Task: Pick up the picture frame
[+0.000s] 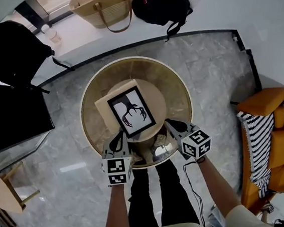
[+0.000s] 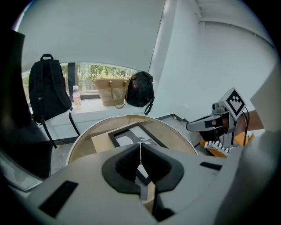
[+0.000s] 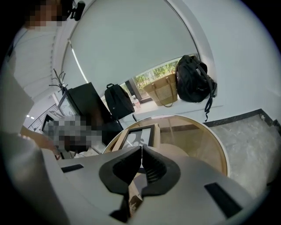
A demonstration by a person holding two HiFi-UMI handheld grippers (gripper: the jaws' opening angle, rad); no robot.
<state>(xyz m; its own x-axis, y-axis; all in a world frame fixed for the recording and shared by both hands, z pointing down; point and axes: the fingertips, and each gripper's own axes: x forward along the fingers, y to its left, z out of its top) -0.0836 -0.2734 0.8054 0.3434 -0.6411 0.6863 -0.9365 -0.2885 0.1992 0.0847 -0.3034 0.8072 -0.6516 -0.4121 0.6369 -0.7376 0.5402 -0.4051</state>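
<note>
The picture frame (image 1: 131,111) is black, with a dark antler-like print on white. It lies flat on a tan cardboard box (image 1: 102,106) on the round gold-rimmed glass table (image 1: 84,99). My left gripper (image 1: 119,137) hovers at the frame's near left corner, jaws shut on nothing. Just off the frame's near right corner, my right gripper (image 1: 172,126) is also shut and empty. The left gripper view shows the frame (image 2: 131,133) just beyond the closed left gripper (image 2: 140,145), with the right gripper (image 2: 192,127) off to the right. The right gripper (image 3: 141,149) looks over the frame (image 3: 141,133).
On the window ledge beyond the table stand a black backpack (image 1: 9,51), a woven tote bag (image 1: 104,7), a second black bag (image 1: 163,1) and a bottle (image 1: 51,34). An orange sofa (image 1: 268,142) is at the right, a dark screen (image 1: 8,117) at the left.
</note>
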